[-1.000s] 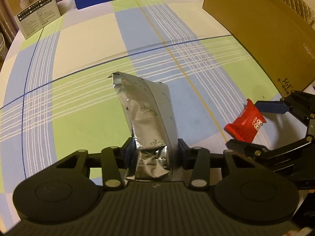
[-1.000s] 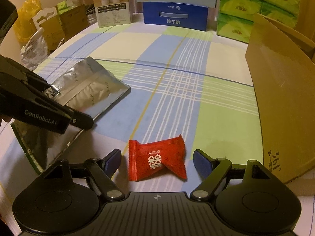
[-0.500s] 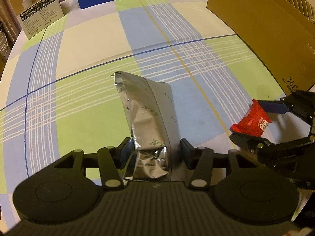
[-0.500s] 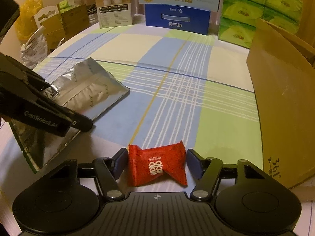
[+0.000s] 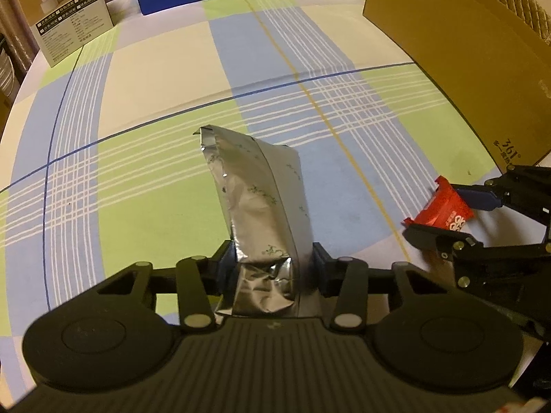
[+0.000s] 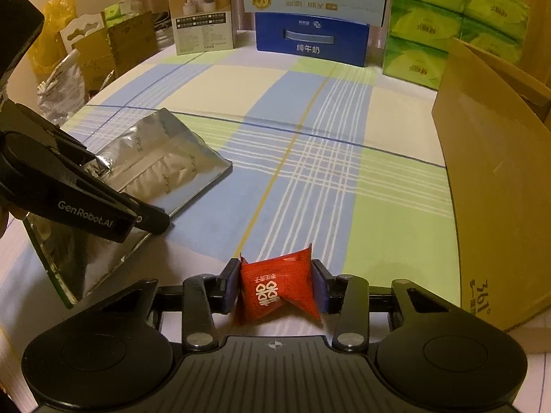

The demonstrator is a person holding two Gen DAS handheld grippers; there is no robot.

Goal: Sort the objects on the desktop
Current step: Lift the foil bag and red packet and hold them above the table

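My left gripper (image 5: 272, 265) is shut on a silver foil pouch (image 5: 258, 199), which sticks forward from the jaws over the checked tablecloth. The pouch also shows in the right wrist view (image 6: 137, 179), with the left gripper (image 6: 151, 220) clamped on it at the left. My right gripper (image 6: 275, 287) is shut on a red candy packet (image 6: 275, 289) with white characters, squeezed and tilted between the blue pads. The packet also shows in the left wrist view (image 5: 444, 210), at the right, held by the right gripper (image 5: 451, 213).
An open brown cardboard box (image 6: 499, 186) stands at the right, close to the right gripper. At the table's back stand a blue milk carton box (image 6: 310, 39), green tissue packs (image 6: 454, 27) and a small product box (image 6: 203, 24). Bags and boxes (image 6: 86, 48) lie beyond the left edge.
My right gripper has closed from wide open onto the red candy packet and lifted it slightly. The left gripper still holds the foil pouch, nearly unmoved.
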